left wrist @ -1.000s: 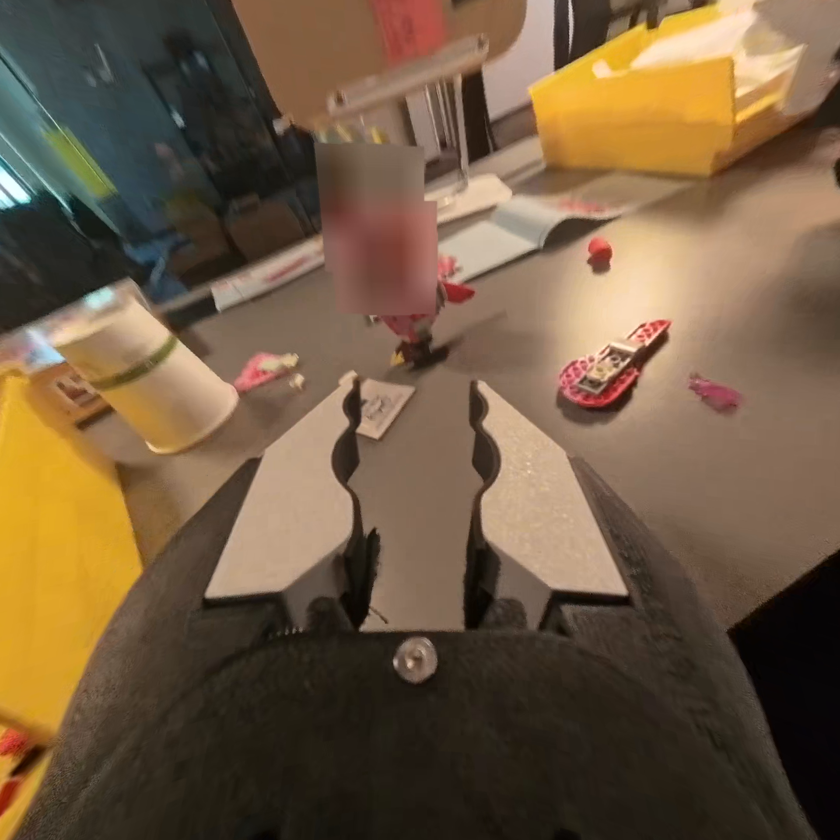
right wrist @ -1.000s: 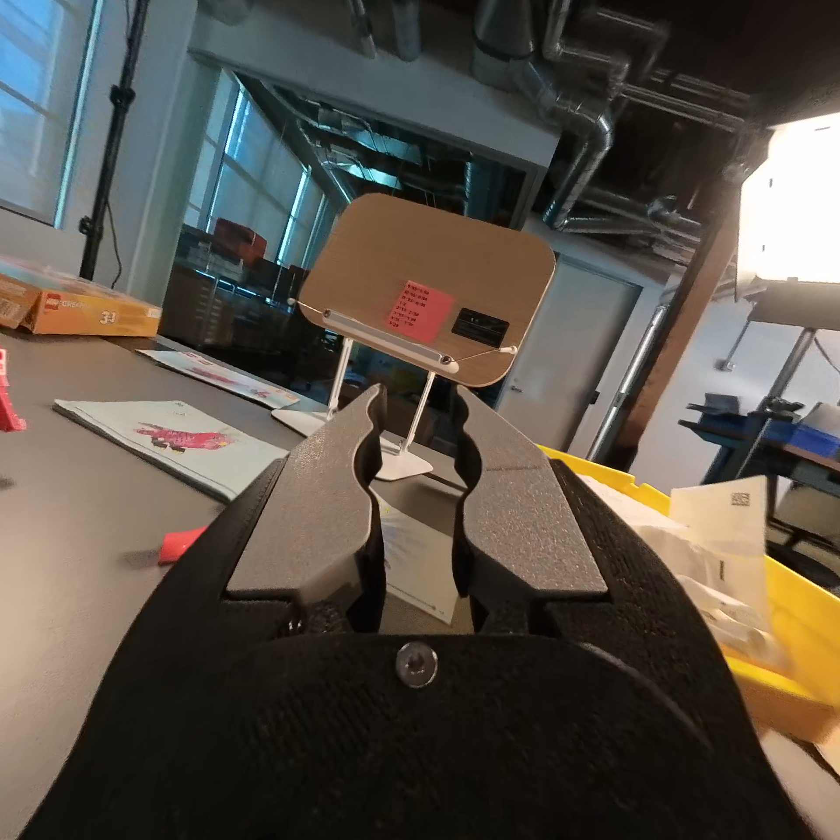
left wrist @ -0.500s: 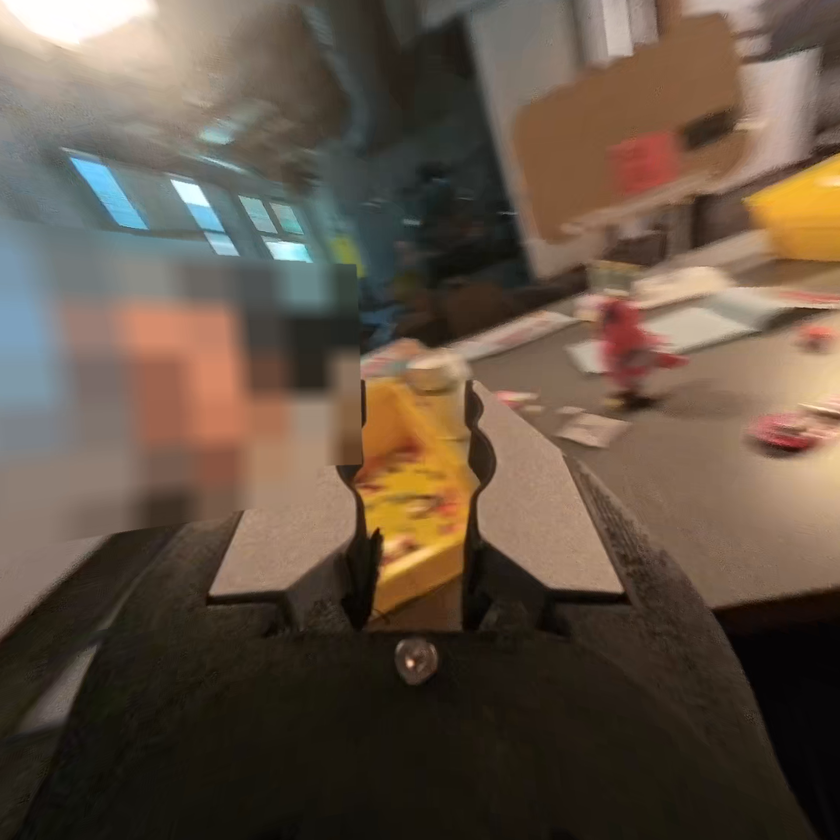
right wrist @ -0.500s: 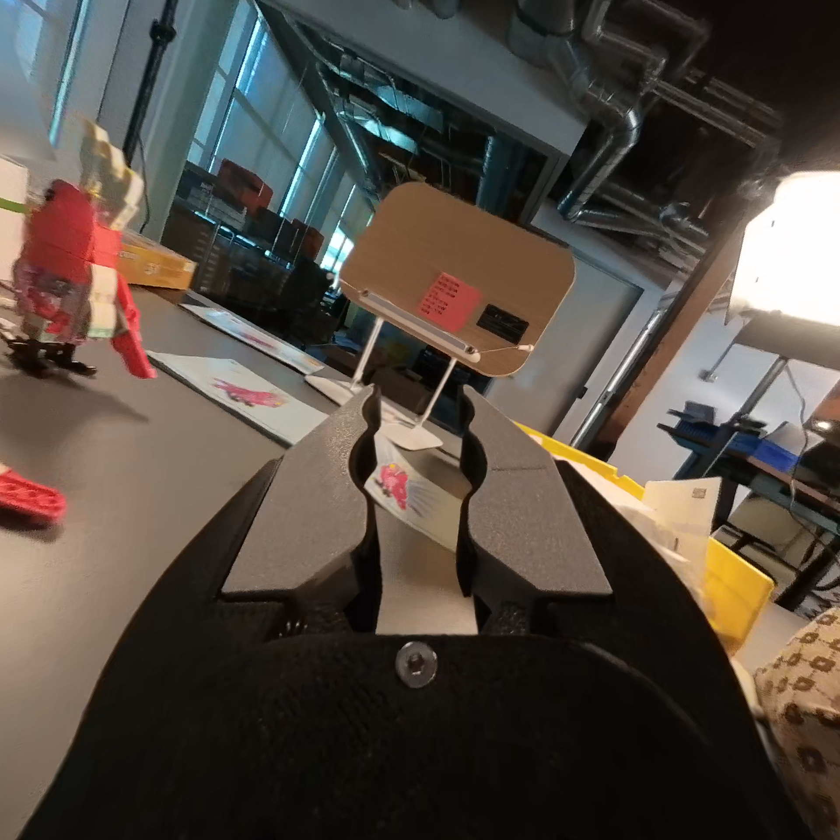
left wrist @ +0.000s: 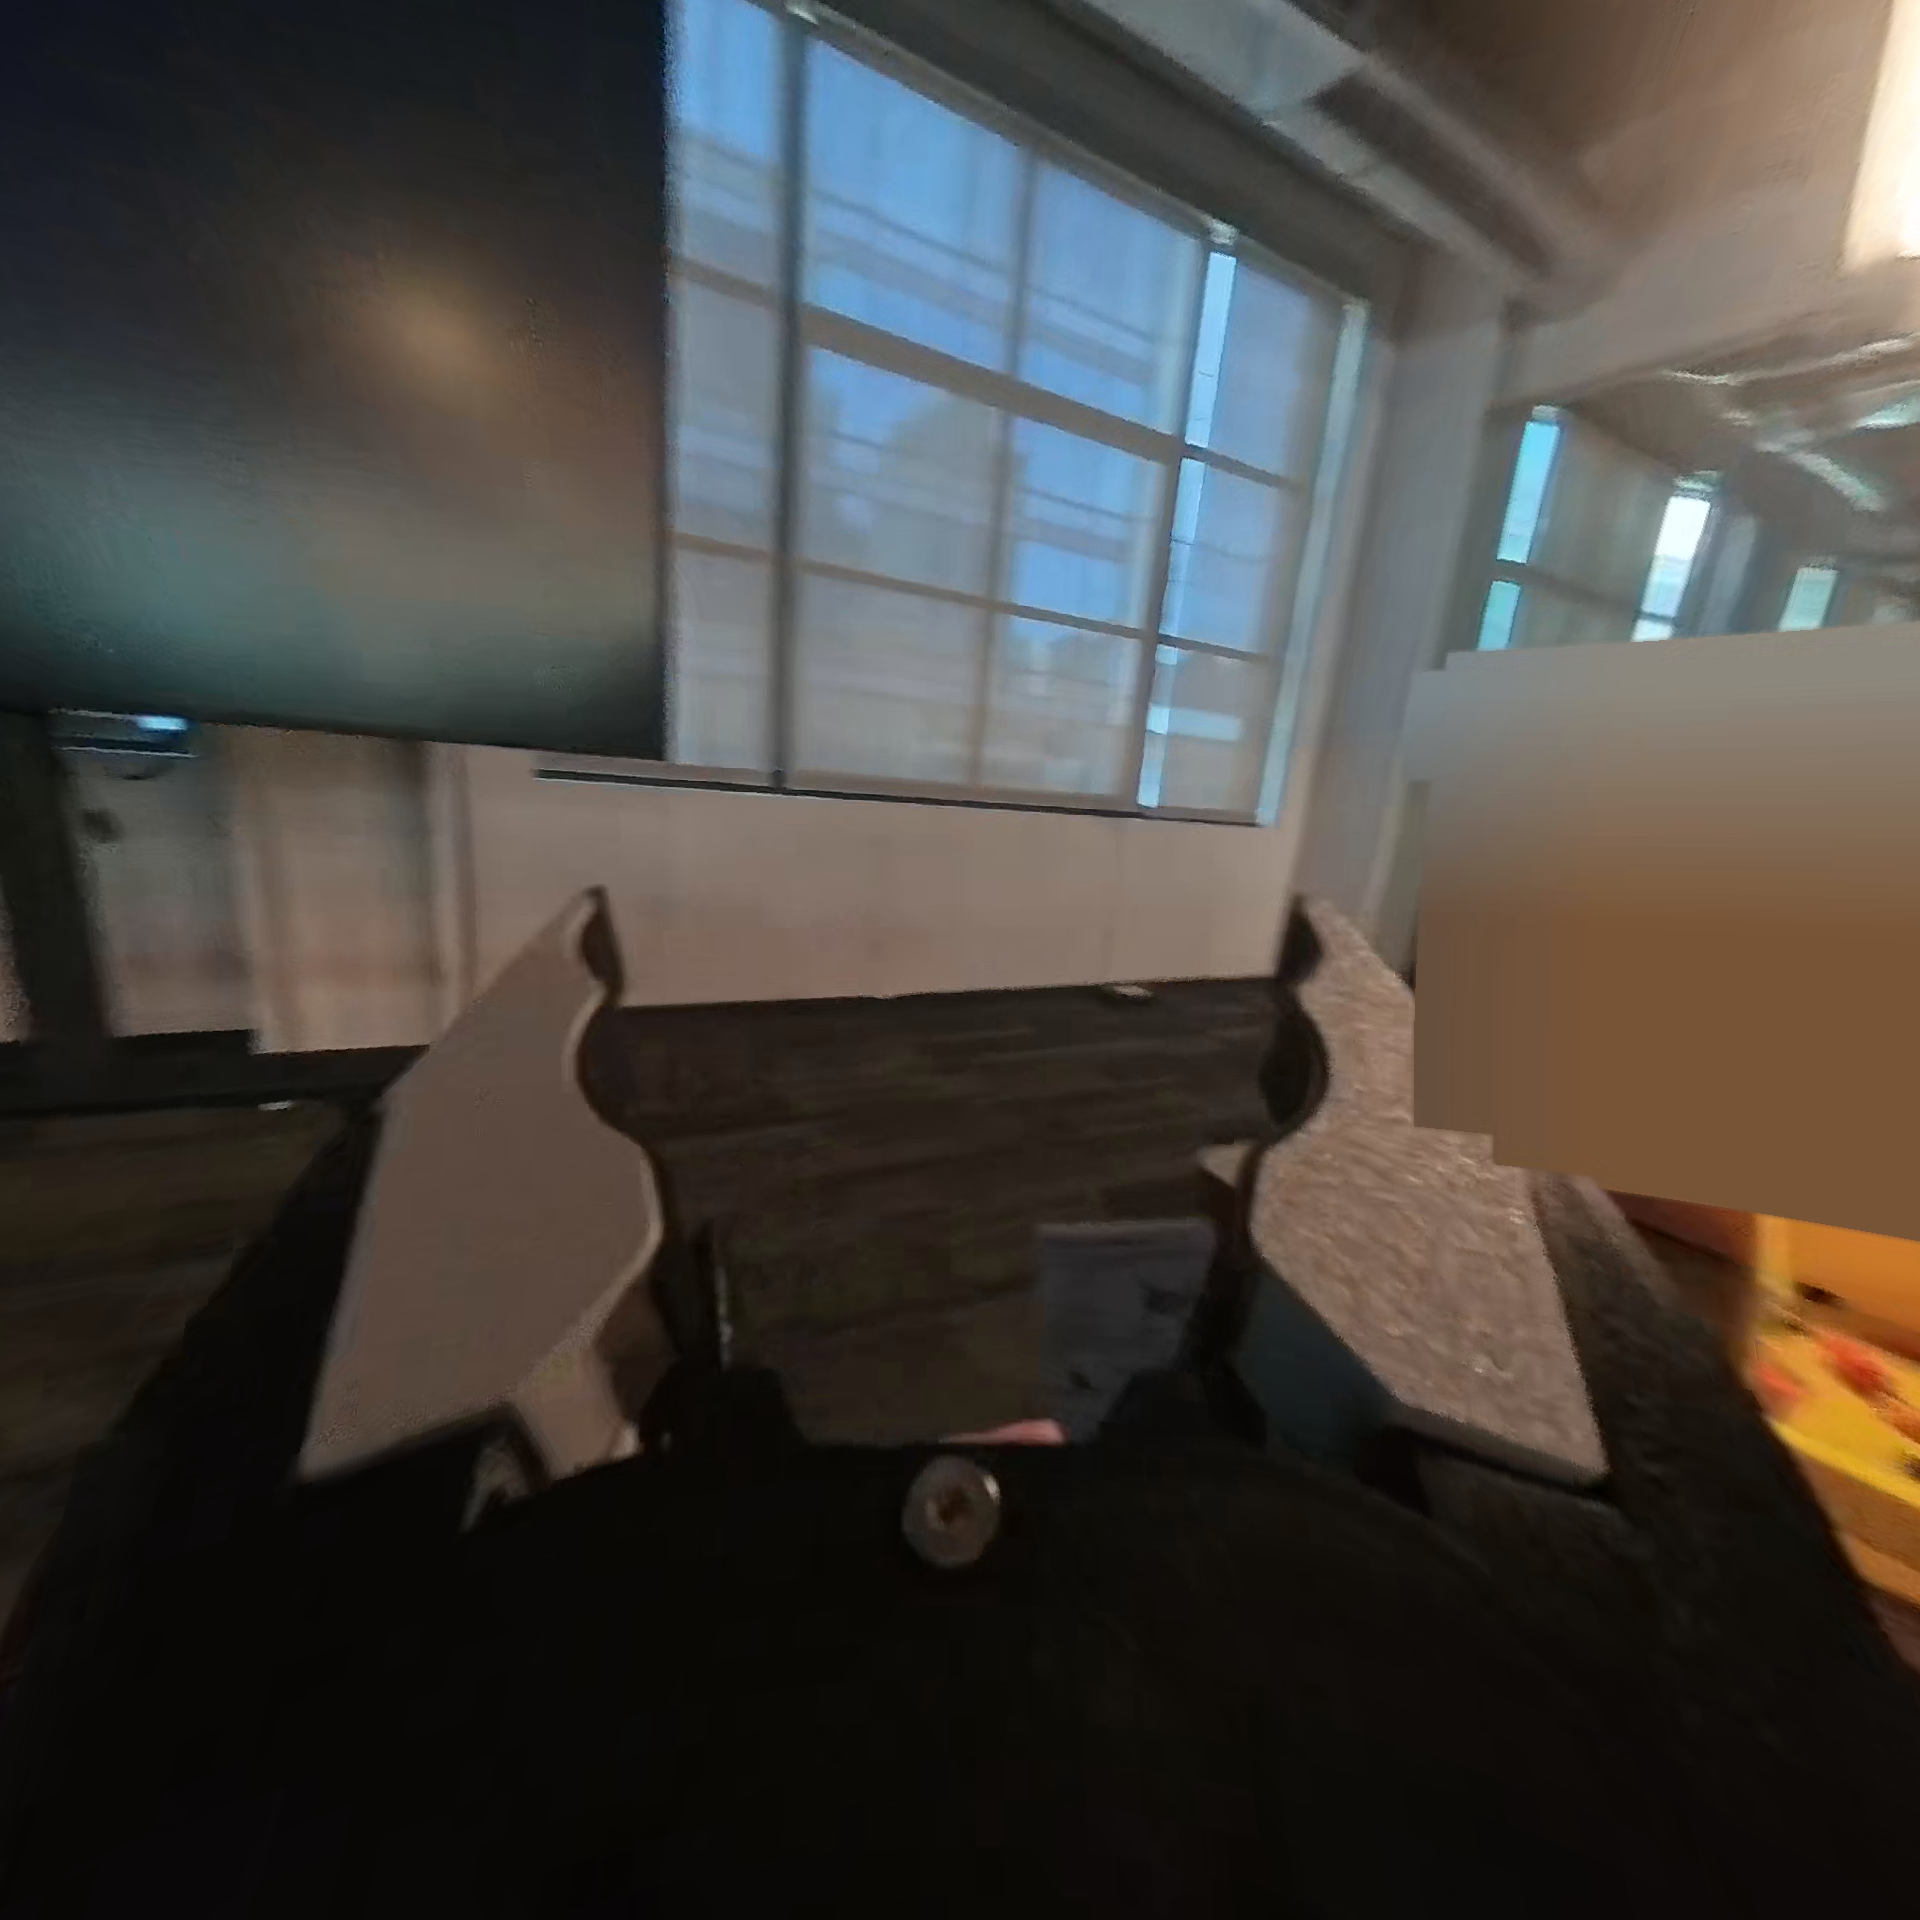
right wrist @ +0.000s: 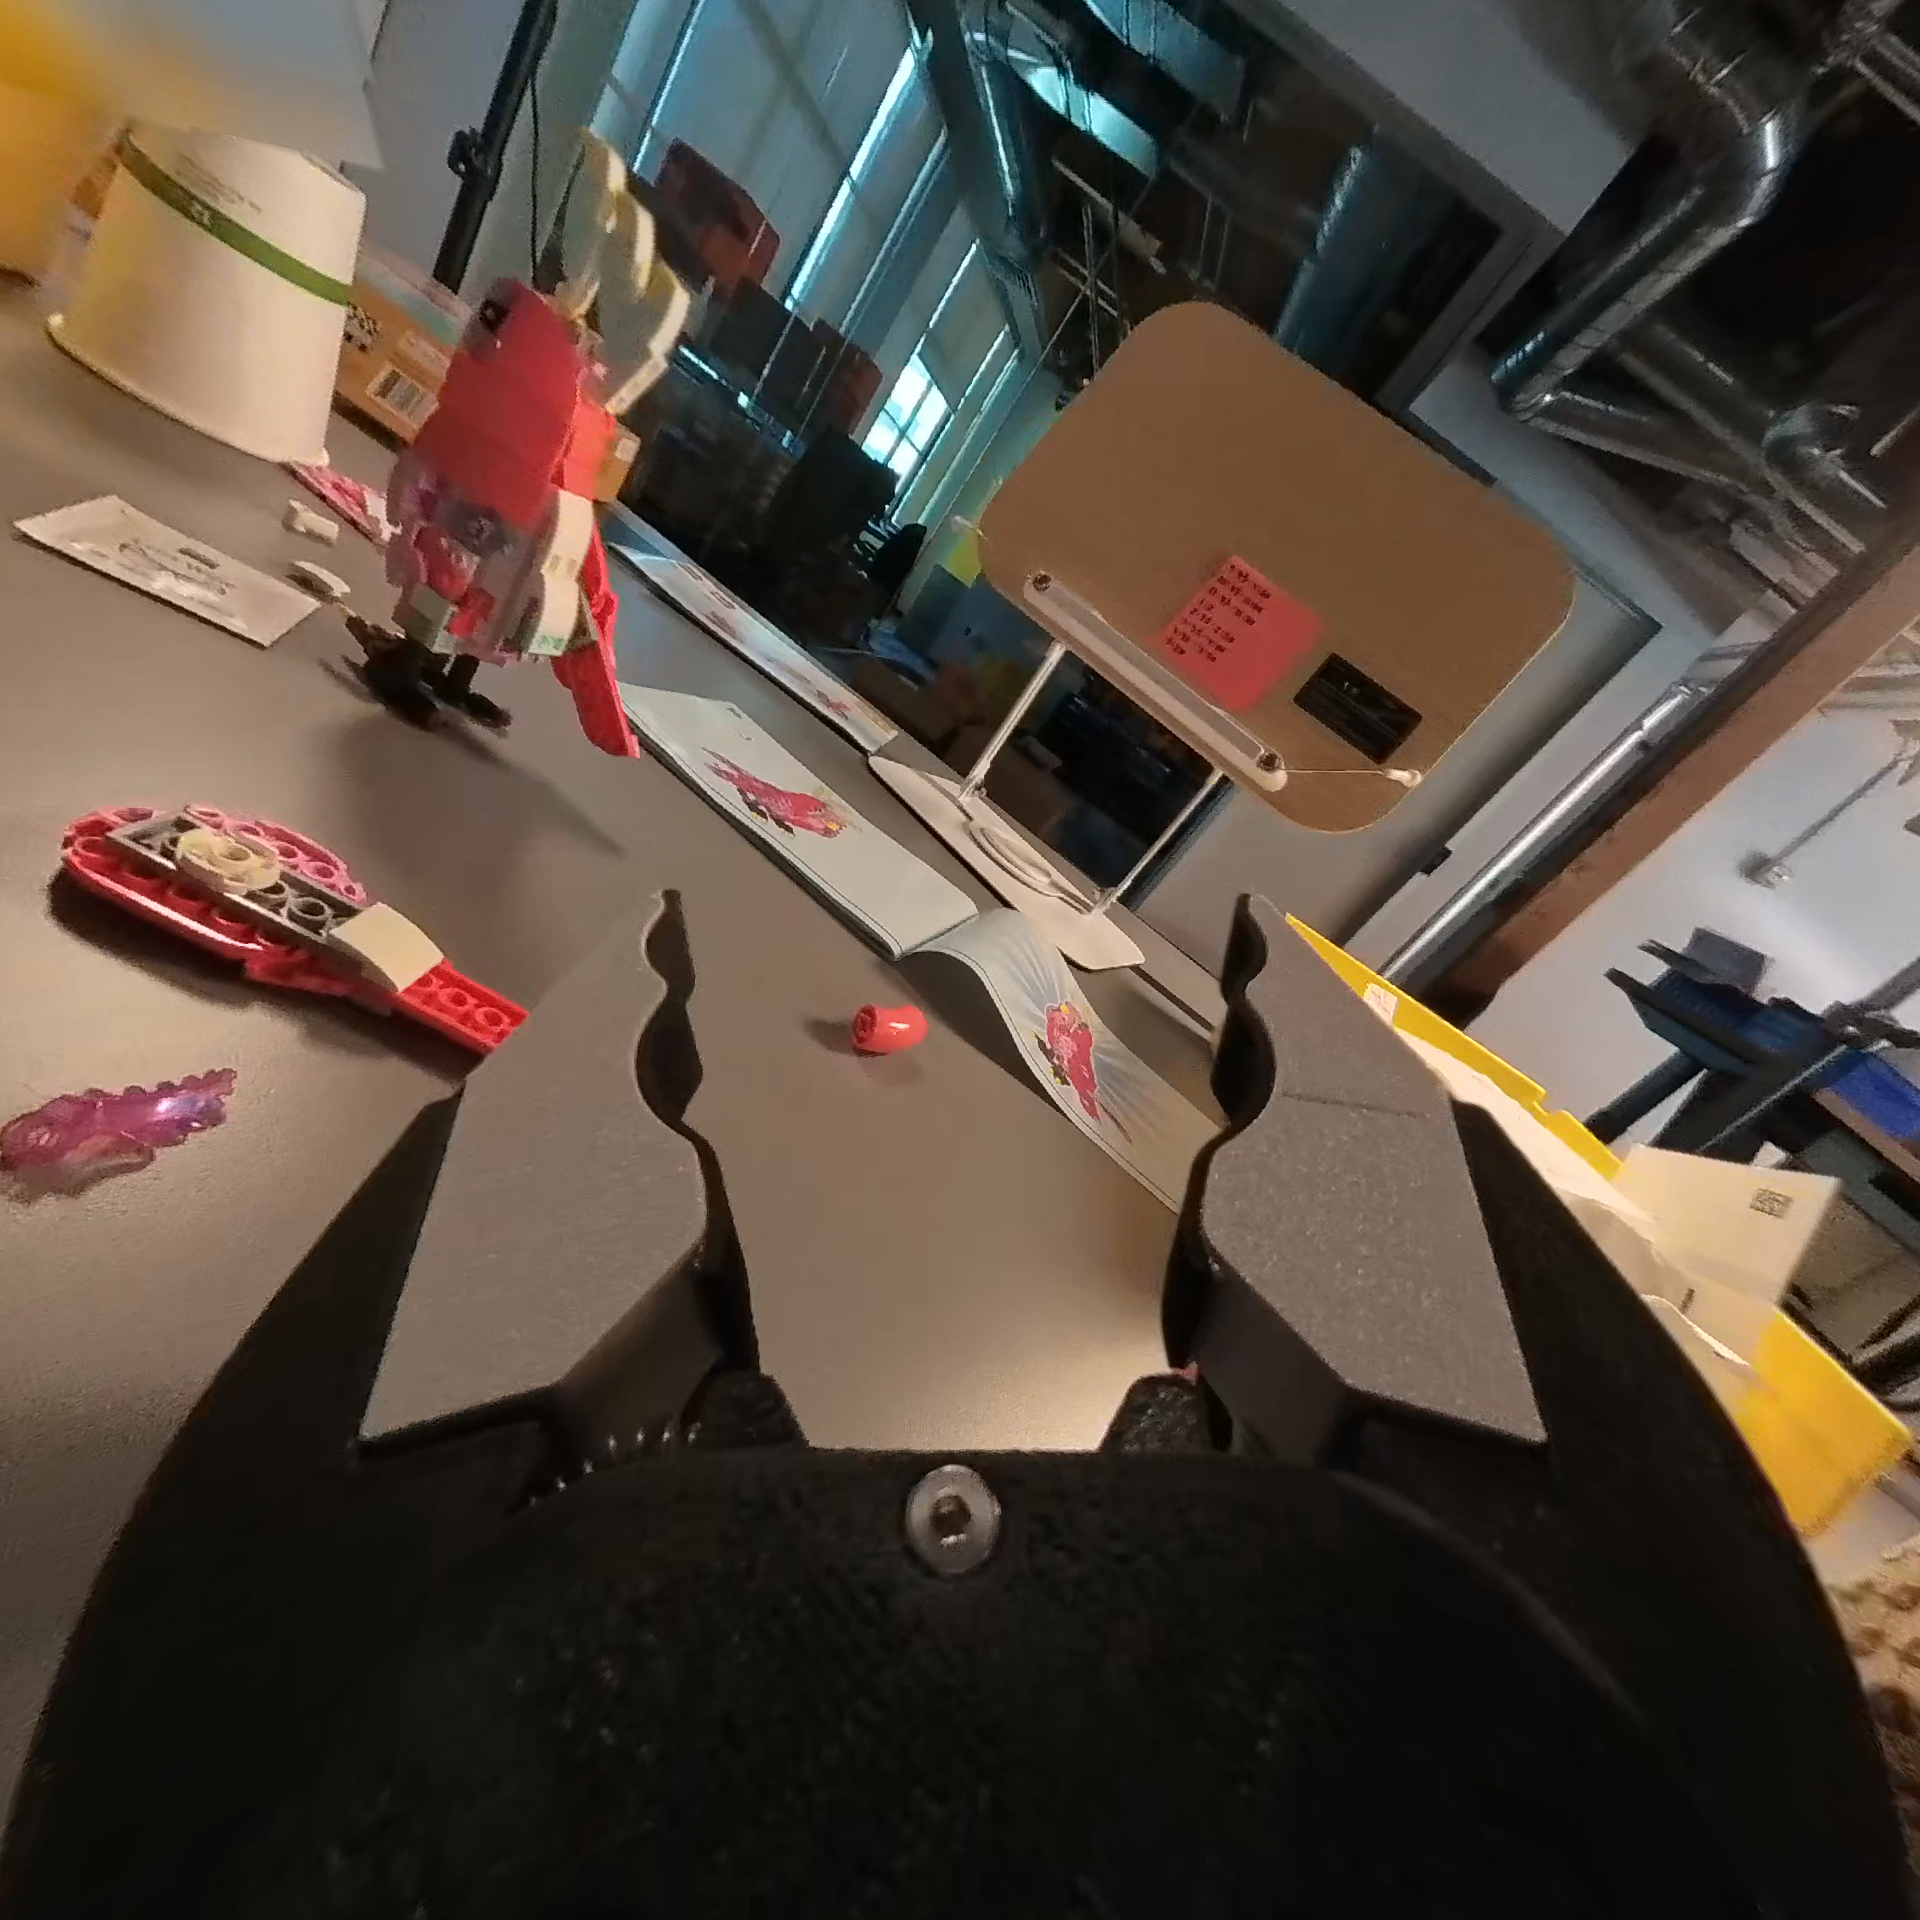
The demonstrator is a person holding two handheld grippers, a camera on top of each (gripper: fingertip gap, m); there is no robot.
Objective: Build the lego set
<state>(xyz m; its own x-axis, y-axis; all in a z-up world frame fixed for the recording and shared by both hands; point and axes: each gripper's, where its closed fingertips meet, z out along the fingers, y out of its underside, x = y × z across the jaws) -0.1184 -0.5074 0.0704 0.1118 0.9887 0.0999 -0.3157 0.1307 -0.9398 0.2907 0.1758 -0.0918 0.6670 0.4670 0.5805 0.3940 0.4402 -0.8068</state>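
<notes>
On the grey bench [right wrist: 260, 1195], a small red piece [right wrist: 888, 1029] lies ahead of the right tool [right wrist: 956, 925], at twelve o'clock between its wide-spread, empty fingers, touching neither. An open booklet [right wrist: 831, 831] lies just beyond, at one o'clock. The left tool [left wrist: 940, 925] gapes wide too, holding nothing, facing a window [left wrist: 987, 468].

On the dark table are lying two open booklets [right wrist: 790, 821], one behind the other; one paper cup [right wrist: 213, 301] is standing upside down; one red brick figure [right wrist: 499, 499] is standing; one flat pink and red brick piece [right wrist: 260, 914], one small red round piece [right wrist: 888, 1029], one clear purple piece [right wrist: 114, 1117] and one wooden board on a stand [right wrist: 1268, 582] are showing; two yellow bins [right wrist: 1787, 1392] [left wrist: 1829, 1382] are showing.
</notes>
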